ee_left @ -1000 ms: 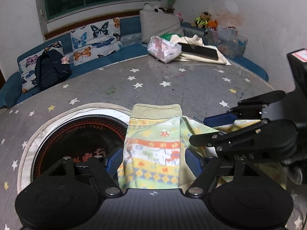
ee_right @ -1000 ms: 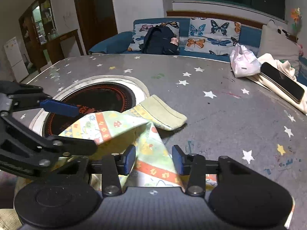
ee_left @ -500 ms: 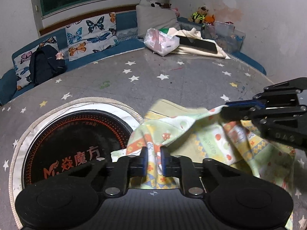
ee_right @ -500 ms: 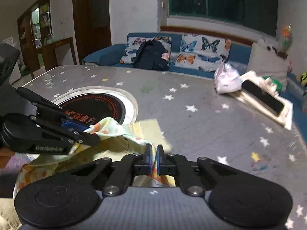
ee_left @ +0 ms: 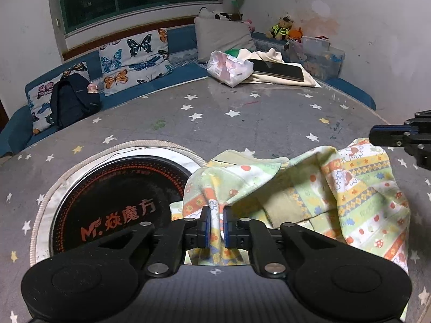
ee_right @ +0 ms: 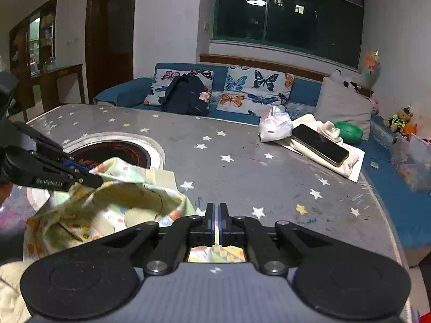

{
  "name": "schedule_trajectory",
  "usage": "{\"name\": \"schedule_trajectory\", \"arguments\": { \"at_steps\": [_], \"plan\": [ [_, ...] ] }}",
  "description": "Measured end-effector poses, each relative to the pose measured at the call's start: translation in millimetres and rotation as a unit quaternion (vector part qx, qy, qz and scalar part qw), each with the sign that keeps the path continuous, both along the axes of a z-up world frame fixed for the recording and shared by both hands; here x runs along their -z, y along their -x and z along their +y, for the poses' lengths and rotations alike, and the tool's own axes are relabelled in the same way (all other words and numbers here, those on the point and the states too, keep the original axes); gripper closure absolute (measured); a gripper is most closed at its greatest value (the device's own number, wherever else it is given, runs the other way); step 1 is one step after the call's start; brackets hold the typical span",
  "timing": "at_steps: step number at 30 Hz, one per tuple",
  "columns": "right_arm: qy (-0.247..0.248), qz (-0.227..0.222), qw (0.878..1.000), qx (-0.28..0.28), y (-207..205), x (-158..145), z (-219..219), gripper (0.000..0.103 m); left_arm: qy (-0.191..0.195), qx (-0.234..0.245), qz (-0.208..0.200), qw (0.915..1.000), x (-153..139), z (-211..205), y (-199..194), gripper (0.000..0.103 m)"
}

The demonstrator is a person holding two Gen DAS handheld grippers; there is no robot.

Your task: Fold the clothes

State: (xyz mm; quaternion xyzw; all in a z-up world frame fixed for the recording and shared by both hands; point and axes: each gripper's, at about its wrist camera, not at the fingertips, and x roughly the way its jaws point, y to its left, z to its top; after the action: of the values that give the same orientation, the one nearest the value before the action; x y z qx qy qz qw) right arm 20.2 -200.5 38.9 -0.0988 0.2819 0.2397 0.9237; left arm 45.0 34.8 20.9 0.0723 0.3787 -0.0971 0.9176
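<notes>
A small child's garment (ee_left: 317,188) in pale green with orange, yellow and white cartoon stripes hangs bunched above the grey star-printed table (ee_left: 242,123). My left gripper (ee_left: 215,222) is shut on its near left edge, cloth pinched between the blue pads. In the right wrist view the garment (ee_right: 113,204) sags to the left, and my right gripper (ee_right: 216,215) is shut on another edge of it; patterned cloth shows just behind the closed pads. The right gripper also shows at the right edge of the left wrist view, holding the cloth's upper corner.
A round black induction plate (ee_left: 113,199) with orange lettering is set into the table under the garment's left side. At the far side lie a white plastic bag (ee_left: 229,67), a folded cream cloth with a dark phone (ee_right: 319,144) on it. A blue sofa with butterfly cushions and a backpack (ee_right: 186,98) runs behind.
Both grippers went from open around the flat garment to shut on it. The garment has been lifted off the table and stretched between them, the right gripper moving up and away to the right.
</notes>
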Motion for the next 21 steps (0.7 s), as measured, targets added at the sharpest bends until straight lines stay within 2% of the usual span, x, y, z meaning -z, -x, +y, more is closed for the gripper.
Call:
{"name": "schedule_trajectory", "arguments": {
  "at_steps": [3, 5, 6, 7, 11, 12, 14, 15, 21],
  "plan": [
    [-0.015, 0.007, 1.000, -0.008, -2, 1, 3, 0.090, 0.002, 0.000, 0.000, 1.0000, 1, 0, 7, 0.093],
    [-0.026, 0.013, 0.999, -0.017, -7, 4, 9, 0.068, 0.003, 0.000, 0.002, 1.0000, 1, 2, 12, 0.093],
    [-0.028, 0.016, 0.999, -0.024, -9, 6, 14, 0.052, 0.003, 0.000, 0.002, 1.0000, 1, 2, 14, 0.093],
    [-0.027, 0.019, 0.999, -0.032, -12, 8, 19, 0.051, 0.003, 0.000, 0.003, 1.0000, 1, 3, 16, 0.093],
    [-0.004, 0.035, 0.998, -0.048, -25, 26, 46, 0.051, 0.005, -0.007, 0.002, 1.0000, 0, 8, 20, 0.093],
    [0.002, 0.042, 0.998, -0.045, -29, 32, 50, 0.055, 0.006, -0.009, 0.002, 0.9999, 0, 9, 21, 0.093],
    [0.010, 0.053, 0.998, -0.039, -34, 40, 56, 0.078, 0.005, -0.014, 0.003, 0.9999, 0, 13, 24, 0.093],
    [0.008, 0.054, 0.998, -0.035, -33, 41, 54, 0.093, 0.005, -0.017, 0.003, 0.9998, 1, 16, 26, 0.093],
    [0.008, 0.021, 1.000, -0.006, -8, 26, 28, 0.096, 0.007, -0.040, 0.003, 0.9992, 0, 35, 39, 0.093]
  ]
}}
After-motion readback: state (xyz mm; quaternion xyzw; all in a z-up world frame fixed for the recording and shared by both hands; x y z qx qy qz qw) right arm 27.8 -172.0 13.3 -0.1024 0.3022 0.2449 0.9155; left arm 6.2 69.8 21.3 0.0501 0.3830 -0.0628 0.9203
